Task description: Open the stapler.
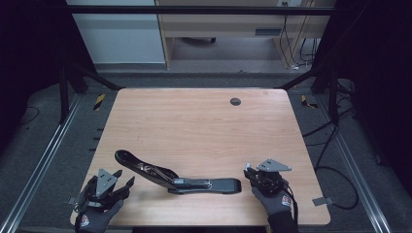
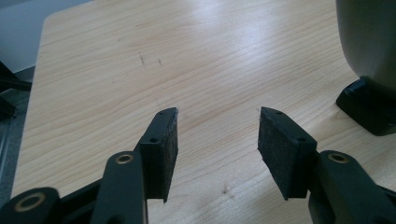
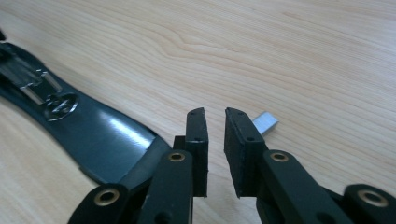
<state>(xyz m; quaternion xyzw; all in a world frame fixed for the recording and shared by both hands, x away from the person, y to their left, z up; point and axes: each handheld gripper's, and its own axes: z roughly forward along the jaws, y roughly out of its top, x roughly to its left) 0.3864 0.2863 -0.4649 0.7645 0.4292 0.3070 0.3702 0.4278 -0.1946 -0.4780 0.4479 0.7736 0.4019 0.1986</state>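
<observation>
Stapler [image 1: 177,177], glossy black, hinged open, flat base

Black stapler [image 1: 180,178] lies opened flat on table.

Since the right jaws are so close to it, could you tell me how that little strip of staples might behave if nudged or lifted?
The strip of staples looks small and shiny, so it would probably slide easily on the smooth table. It lies flat, so rolling seems unlikely. Being thin, it may snap under a hard squeeze.
</observation>
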